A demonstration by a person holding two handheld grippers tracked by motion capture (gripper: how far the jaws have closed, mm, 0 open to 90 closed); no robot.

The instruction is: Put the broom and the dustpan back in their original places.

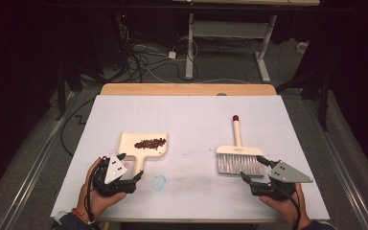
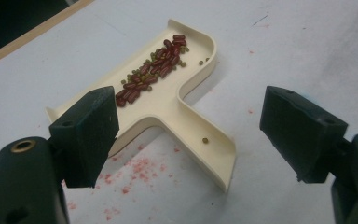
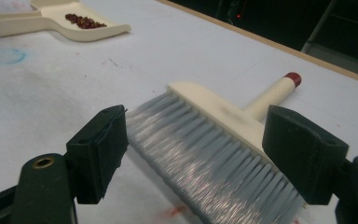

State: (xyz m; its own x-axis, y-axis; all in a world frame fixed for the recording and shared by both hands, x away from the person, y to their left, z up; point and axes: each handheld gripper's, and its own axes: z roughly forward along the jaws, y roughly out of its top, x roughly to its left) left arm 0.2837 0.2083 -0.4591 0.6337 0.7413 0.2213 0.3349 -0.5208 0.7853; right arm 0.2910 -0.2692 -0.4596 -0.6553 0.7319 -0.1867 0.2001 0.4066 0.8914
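Dustpan, a smooth cream plastic scoop with raised walls and a flat channel handle, lies left of centre on the white table and holds a heap of glossy dark red beans mixed with small green ones. Right of the dustpan lies the brush, with soft grey bristles, a cream back and a round, red-tipped handle. The left gripper stands open at the dustpan's handle end, gripping nothing; the right gripper gapes wide around the bristles, pads apart from them.
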